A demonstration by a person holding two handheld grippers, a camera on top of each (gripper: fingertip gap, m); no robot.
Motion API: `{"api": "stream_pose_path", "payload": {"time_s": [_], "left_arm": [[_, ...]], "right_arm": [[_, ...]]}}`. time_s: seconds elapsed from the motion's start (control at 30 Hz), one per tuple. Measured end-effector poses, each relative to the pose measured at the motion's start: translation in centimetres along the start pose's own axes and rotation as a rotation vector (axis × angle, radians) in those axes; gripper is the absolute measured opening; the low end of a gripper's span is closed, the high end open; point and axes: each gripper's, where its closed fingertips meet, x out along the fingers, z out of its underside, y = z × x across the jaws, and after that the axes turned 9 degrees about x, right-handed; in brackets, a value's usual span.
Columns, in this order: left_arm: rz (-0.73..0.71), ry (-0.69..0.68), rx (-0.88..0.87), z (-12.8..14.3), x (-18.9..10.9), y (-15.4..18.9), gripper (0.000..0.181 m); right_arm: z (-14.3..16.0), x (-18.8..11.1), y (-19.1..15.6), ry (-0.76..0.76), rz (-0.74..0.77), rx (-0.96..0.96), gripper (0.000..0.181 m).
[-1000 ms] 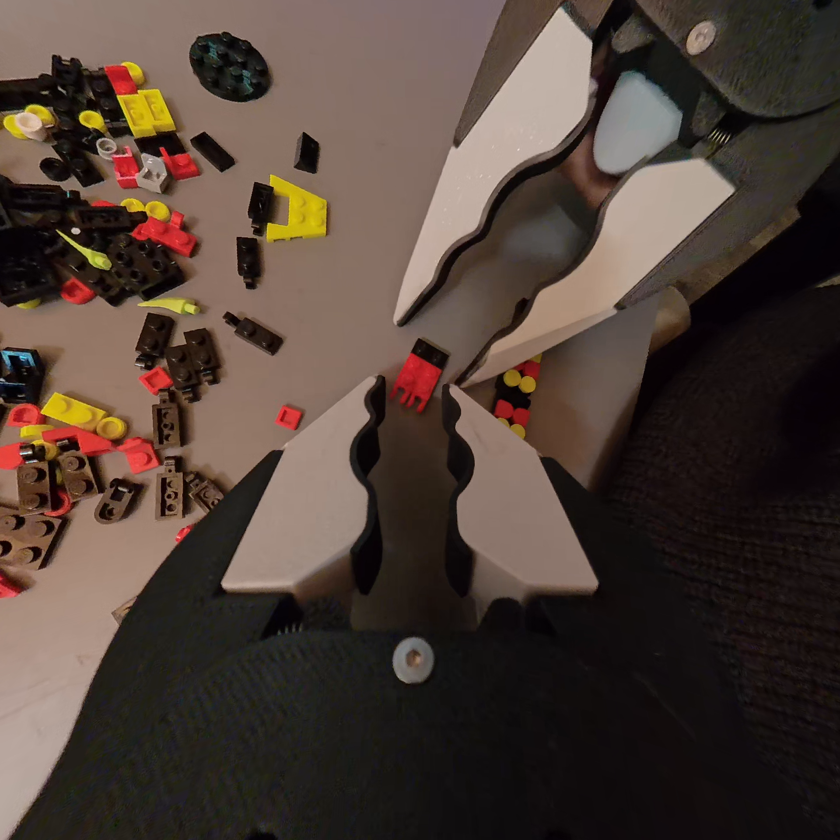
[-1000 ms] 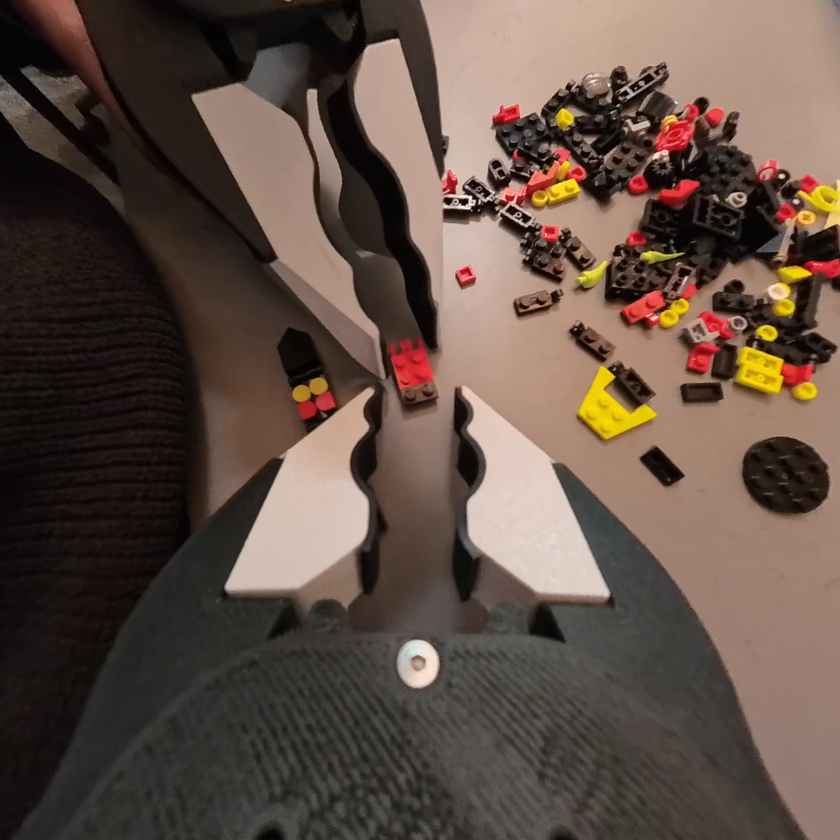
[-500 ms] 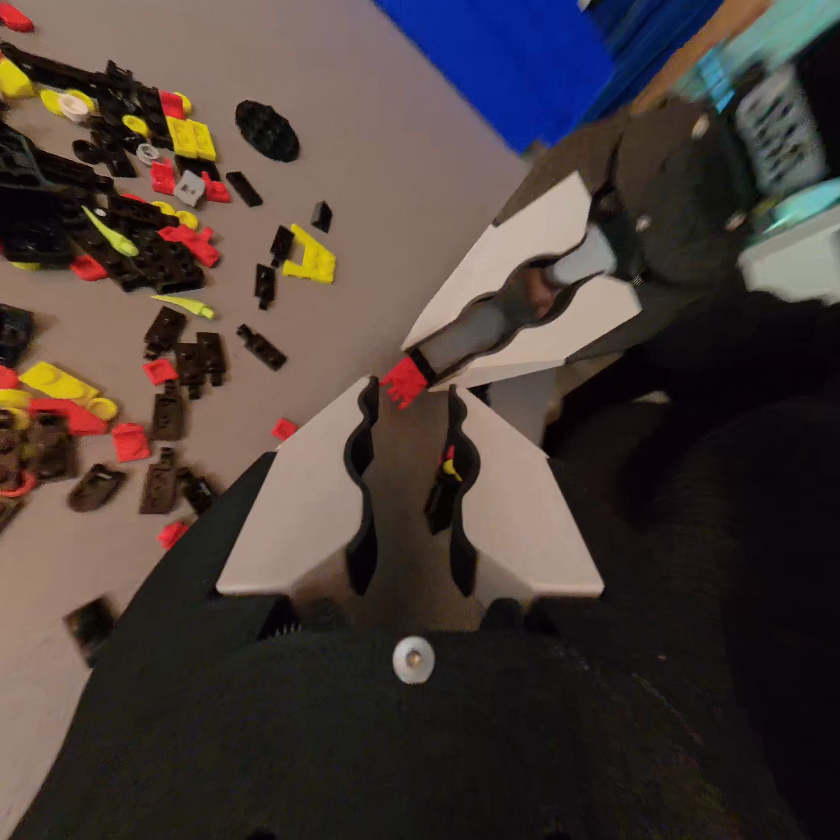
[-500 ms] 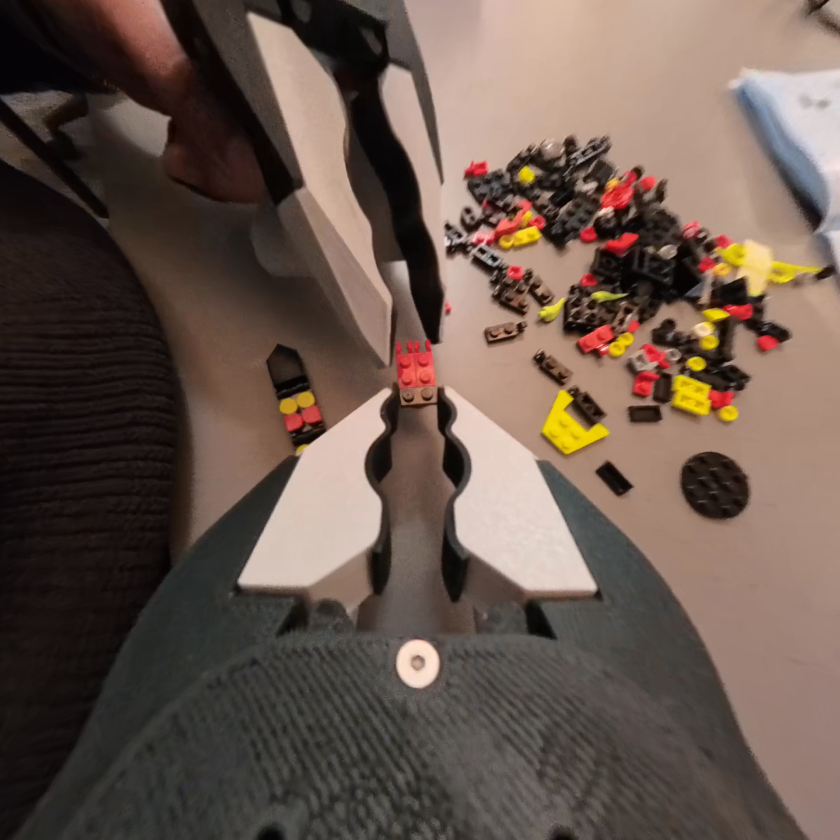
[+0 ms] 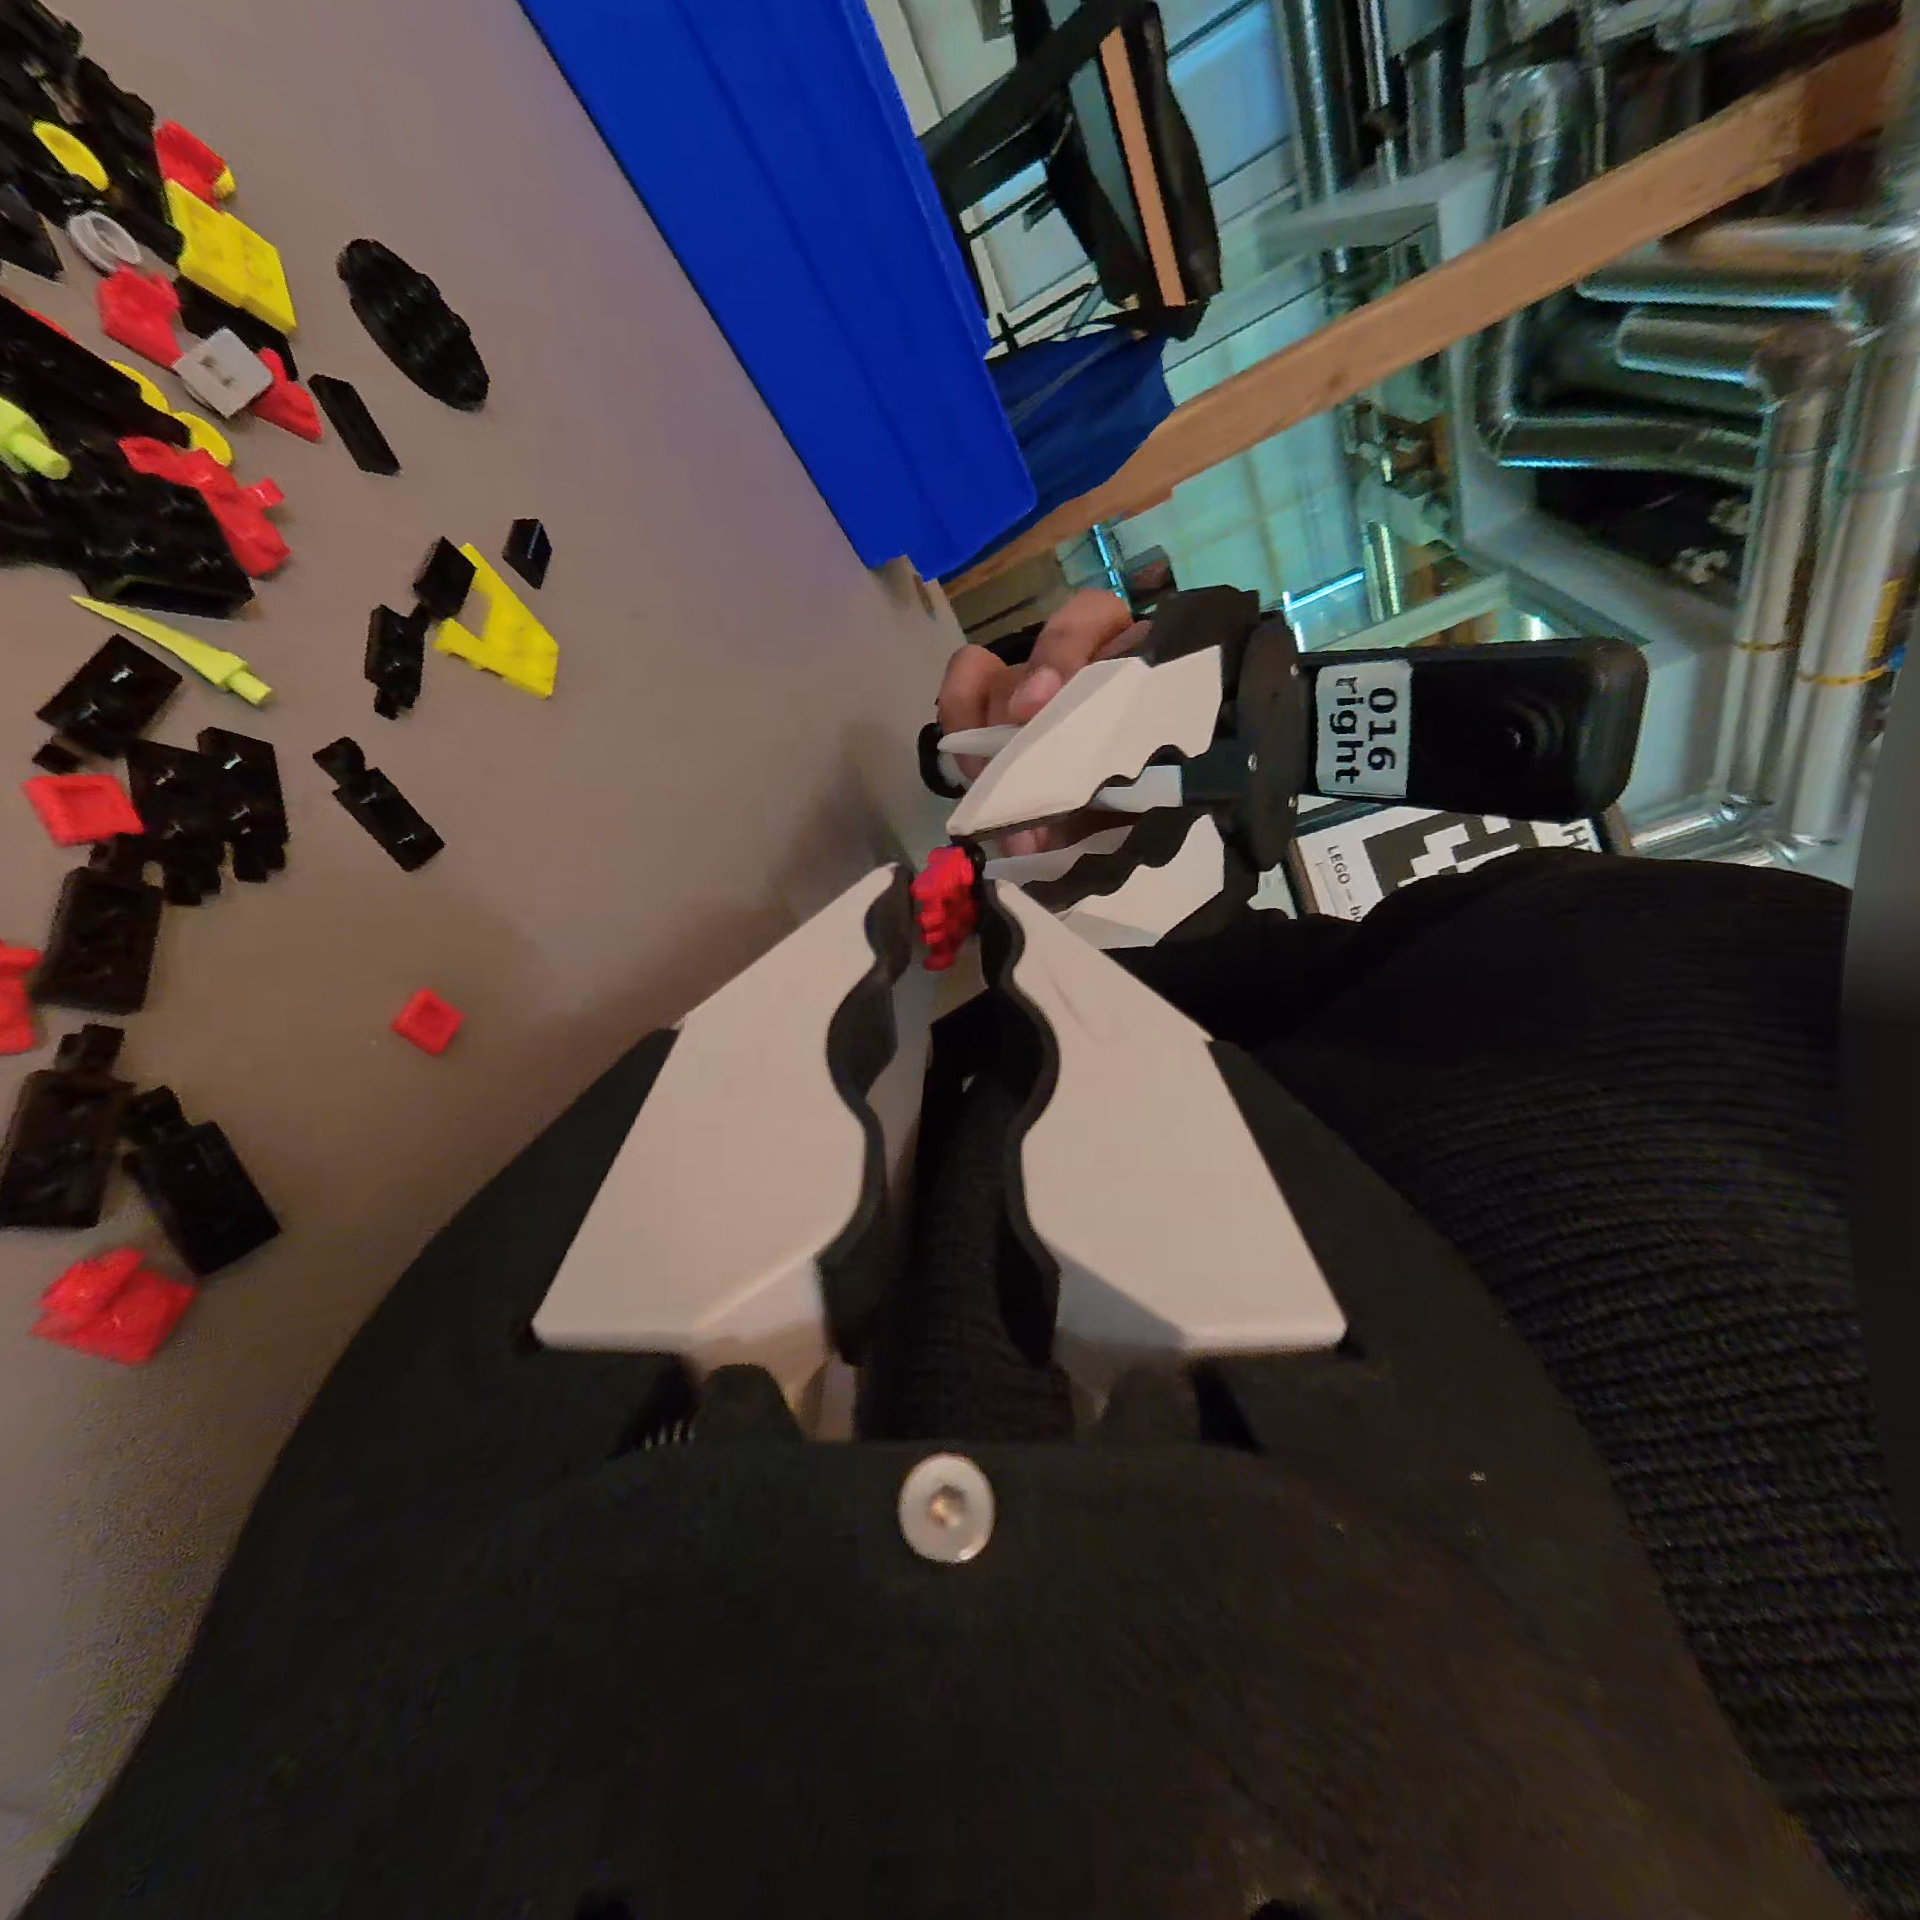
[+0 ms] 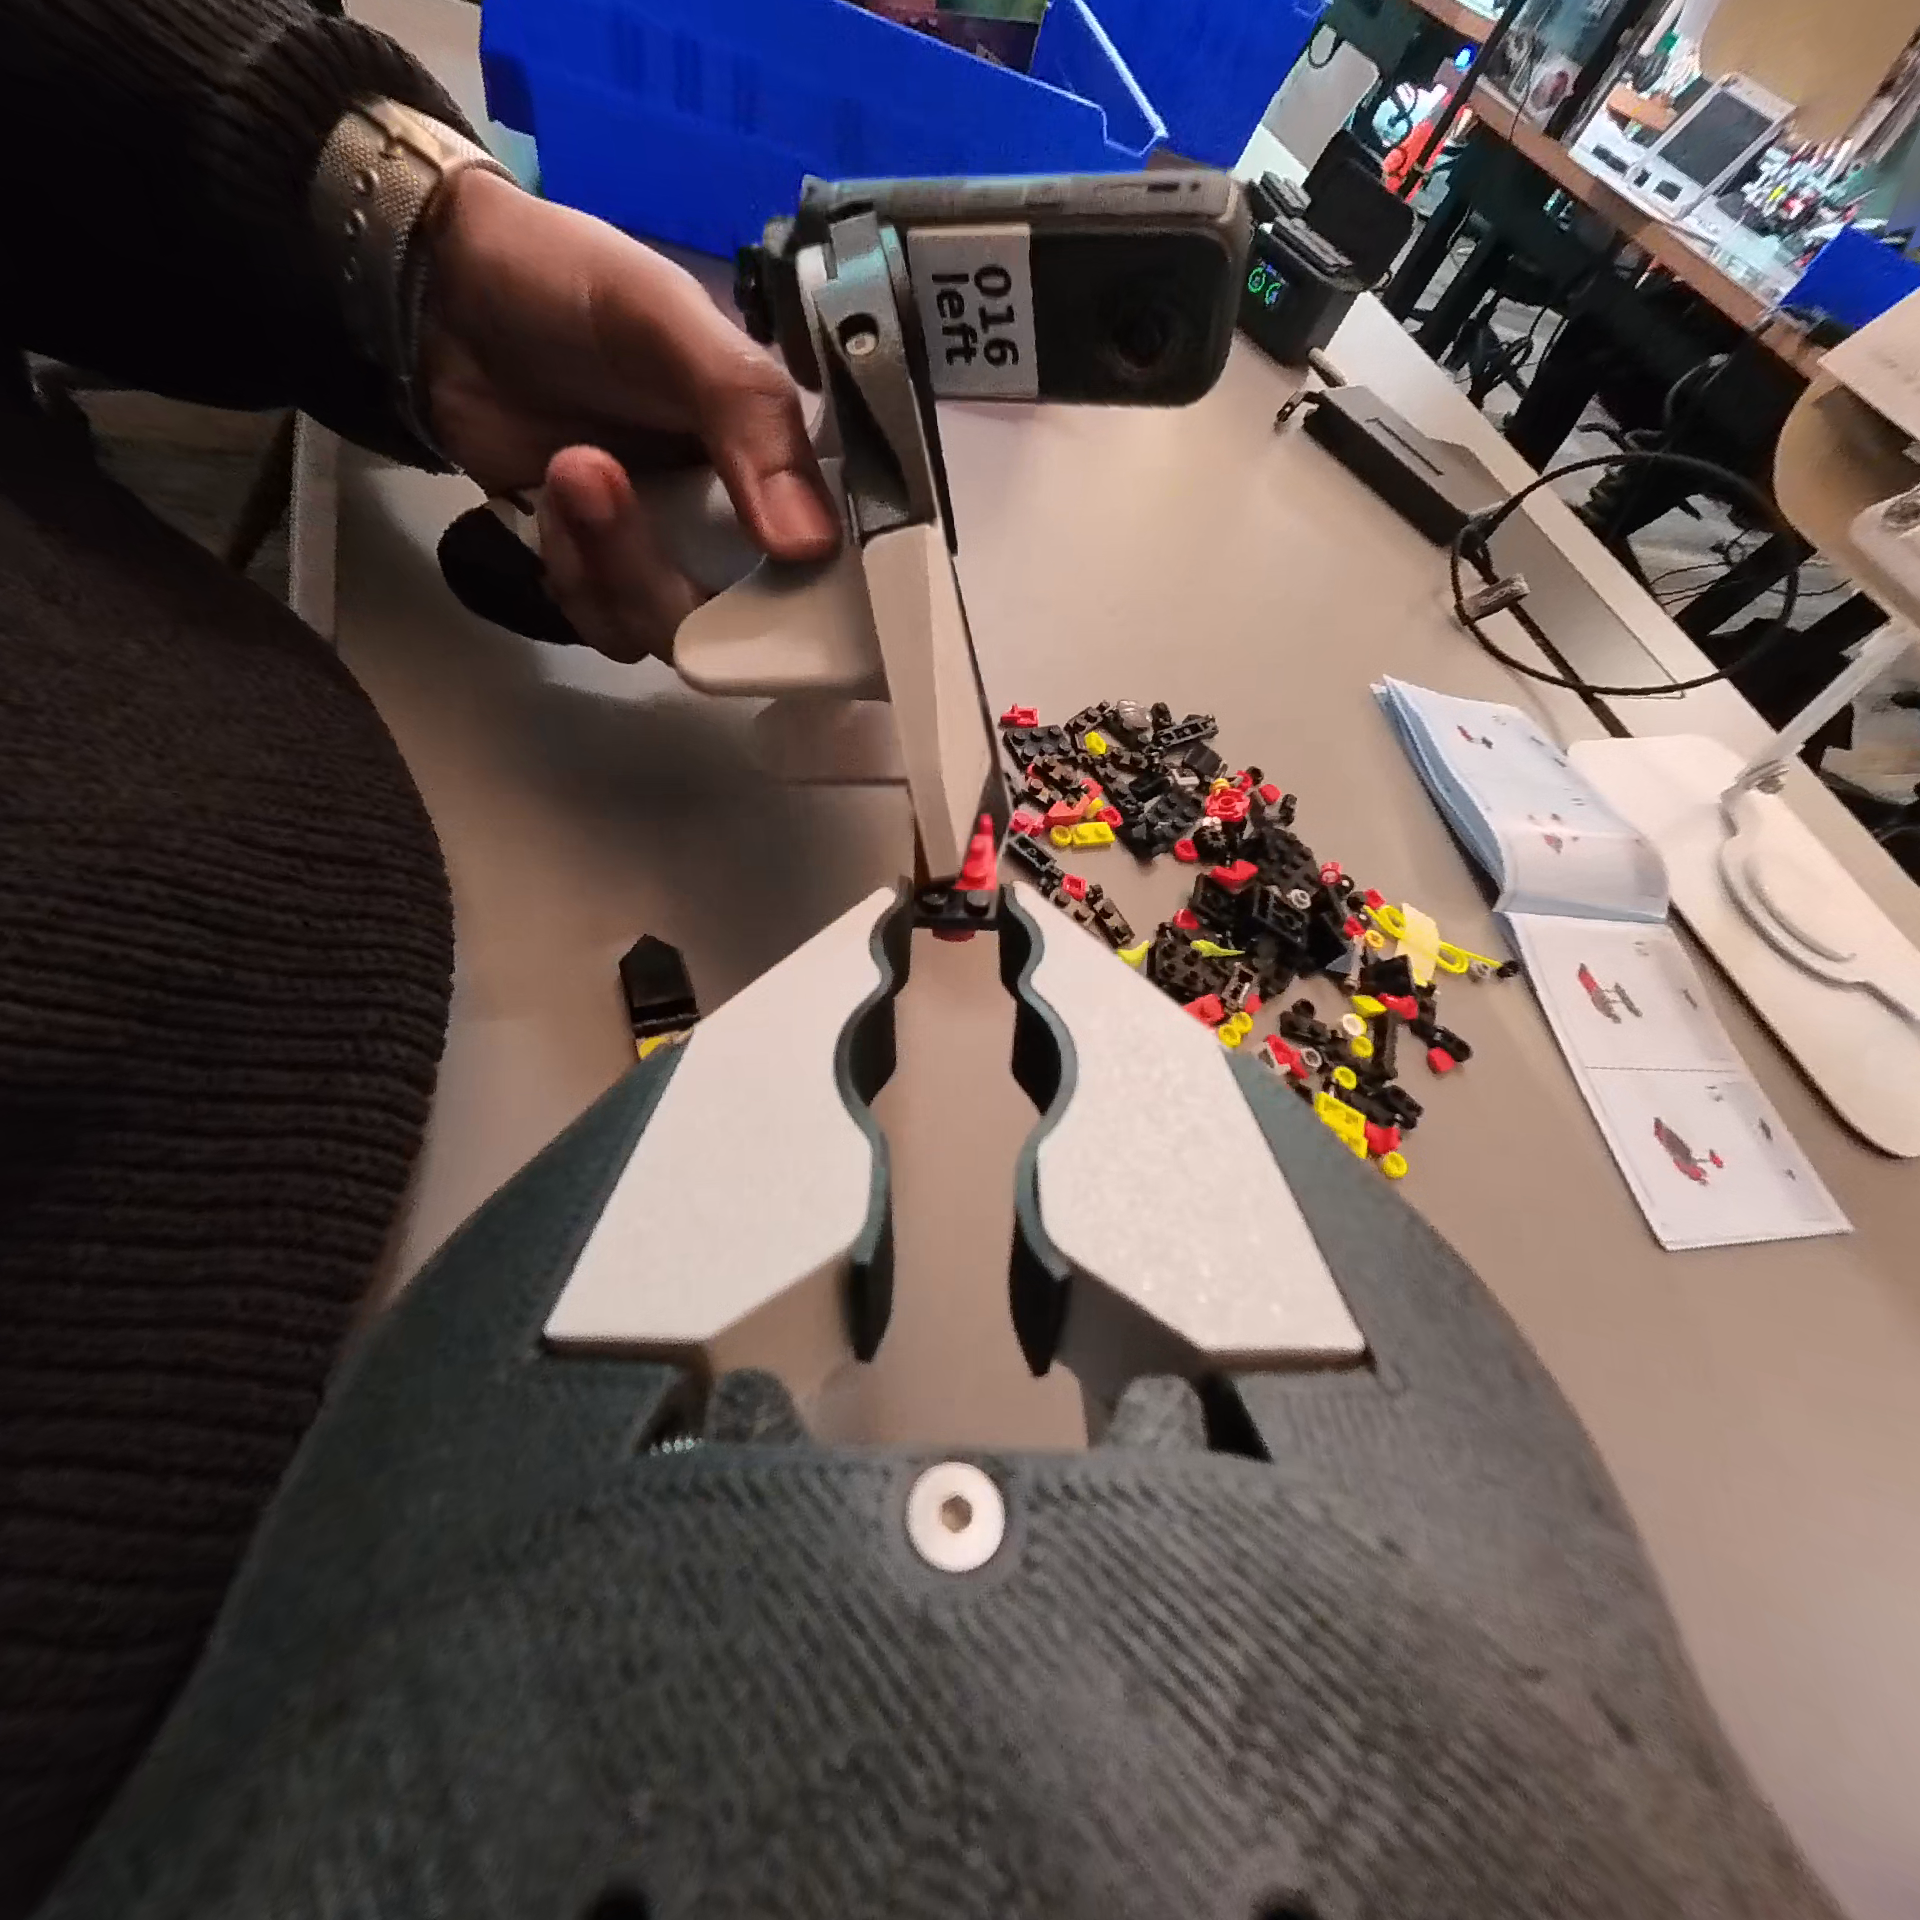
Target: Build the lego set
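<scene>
Both grippers meet at twelve o'clock: the right gripper point(image 6: 954, 914) clenches a stiff, feather-light red-and-black hinge piece point(image 6: 961, 894) by its edges; the left gripper point(image 5: 943, 920) pinches its red end.

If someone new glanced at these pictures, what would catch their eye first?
Probably the two tongs meeting tip to tip above the table, the right tongs and left tongs both pinching one small red and black lego piece. Next, the scattered pile of loose bricks beyond, beside an open instruction booklet.
</scene>
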Motion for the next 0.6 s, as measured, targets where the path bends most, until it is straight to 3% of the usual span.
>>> {"api": "stream_pose_path", "payload": {"time_s": [0.3,0.6], "left_arm": [[0.054,0.079,0.055,-1.5,-0.5,1.3,0.005],[0.02,0.088,0.378,-1.8,-0.3,3.4,0.005]], "right_arm": [[-0.5,-0.3,0.4,0.04,-0.012,0.098,0.021],[-3.2,-1.9,0.6,0.233,-0.197,0.448,0.023]]}}
